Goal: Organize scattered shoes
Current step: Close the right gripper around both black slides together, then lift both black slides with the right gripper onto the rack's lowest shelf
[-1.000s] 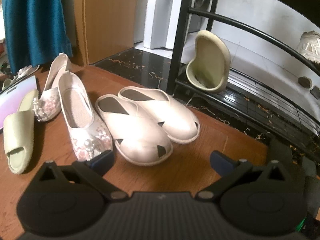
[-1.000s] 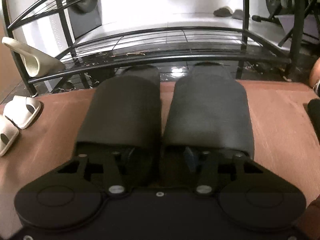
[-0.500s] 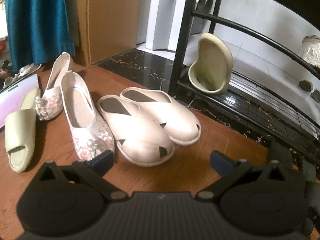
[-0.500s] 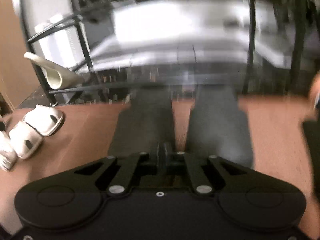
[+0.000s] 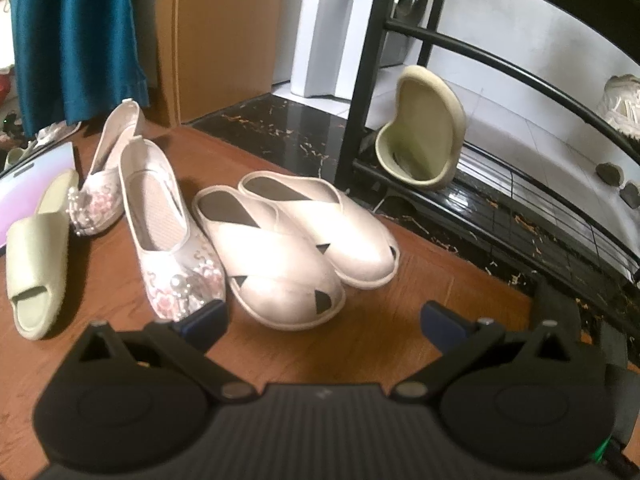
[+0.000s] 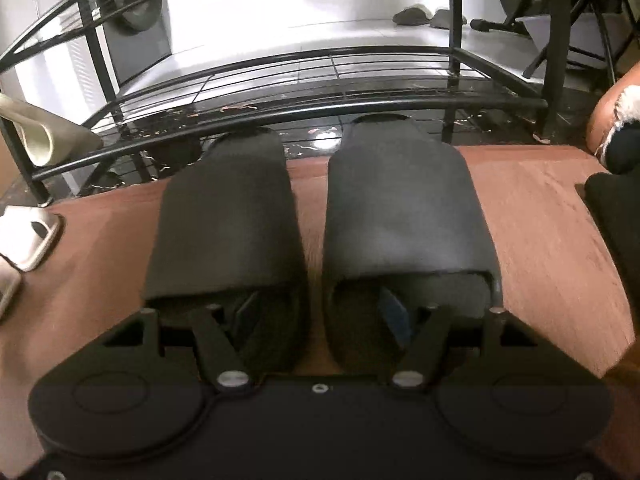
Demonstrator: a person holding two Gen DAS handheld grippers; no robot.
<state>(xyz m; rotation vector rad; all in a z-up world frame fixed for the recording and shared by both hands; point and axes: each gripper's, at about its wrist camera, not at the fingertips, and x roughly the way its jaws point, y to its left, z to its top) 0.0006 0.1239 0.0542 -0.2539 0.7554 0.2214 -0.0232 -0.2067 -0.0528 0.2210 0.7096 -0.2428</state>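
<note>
At the lower centre of the right wrist view, the right gripper (image 6: 318, 316) has its fingers spread, one tucked inside each of two matte black slippers (image 6: 224, 216) standing side by side on the wood-grain floor (image 6: 540, 240), toes toward the black wire rack (image 6: 320, 100). In the left wrist view the left gripper (image 5: 322, 322) hangs with fingers wide apart and holding nothing, just below two glossy cream cross-strap sandals (image 5: 280, 256). Left of them lie beaded floral flats (image 5: 160, 216) and a pale green slide (image 5: 36, 248); another green slide (image 5: 424, 136) stands upright on the rack's bottom shelf.
</note>
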